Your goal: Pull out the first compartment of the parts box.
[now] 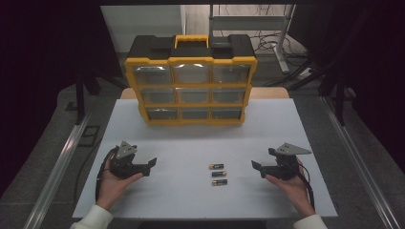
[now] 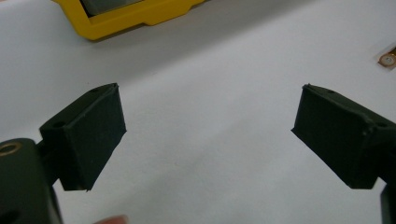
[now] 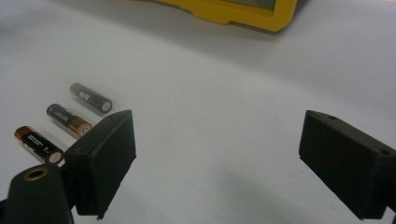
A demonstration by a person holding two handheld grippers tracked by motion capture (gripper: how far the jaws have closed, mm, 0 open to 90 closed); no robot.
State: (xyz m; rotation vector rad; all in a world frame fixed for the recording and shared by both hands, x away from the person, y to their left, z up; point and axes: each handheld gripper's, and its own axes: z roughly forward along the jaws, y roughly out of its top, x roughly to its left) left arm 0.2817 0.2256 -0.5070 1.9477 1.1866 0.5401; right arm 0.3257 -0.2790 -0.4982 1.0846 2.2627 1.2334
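Black-and-copper batteries, three of them, are lying in a short row on the white counter, between the two hands. From the high view, the far battery, the middle battery and the near battery are sitting just beside each other, none touching, all pointing sideways.

Each hand is holding a tool low over the counter, well apart from the batteries. The left tool is standing wide open with nothing between its jaws, pointing toward the row. The right tool is also wide open and holding nothing, and it is pointing back at the batteries from the other side.

Batteries are round, so one is likely to roll away if a jaw is bumping it from the side. Because they are lying so close together, a wide-open tool coming down could be pushing a neighbour or pinching two at once. Squeezing near a tip could be making a battery flip out.

Farther back, a yellow-and-black drawer organizer is standing upright on the counter with nine clear drawers, all looking pushed in. Whether anything is sitting inside them I cannot tell; the fronts are too shiny.
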